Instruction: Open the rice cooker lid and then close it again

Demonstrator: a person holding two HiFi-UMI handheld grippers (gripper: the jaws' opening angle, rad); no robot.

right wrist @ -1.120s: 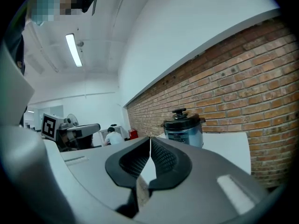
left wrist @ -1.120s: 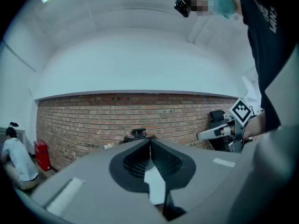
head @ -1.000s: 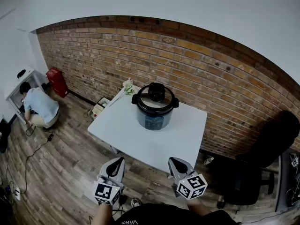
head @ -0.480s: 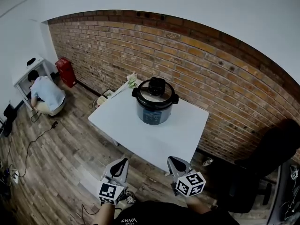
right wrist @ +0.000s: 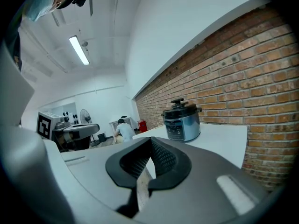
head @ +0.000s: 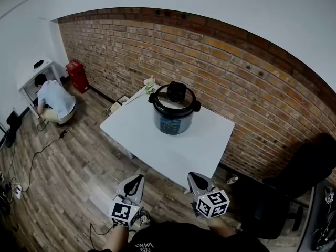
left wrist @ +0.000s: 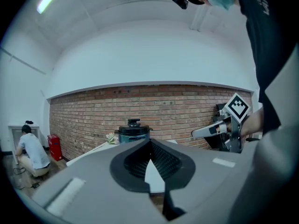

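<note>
Our left claw (head: 133, 181) and right claw (head: 196, 179), lower frame, are closed, empty. The rice cooker (head: 174, 121) mid-frame looks heavy, its lid (head: 166, 103) stiff; we would grip the black knob (head: 177, 91).

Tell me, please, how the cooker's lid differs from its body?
The lid is black-rimmed and carries a knob on top; the body is blue-grey, with a dark control panel on its front. The lid is low and fairly flat; the body is taller, with upright walls. Both are round and about equally wide, and the lid sits shut on the body.
</note>
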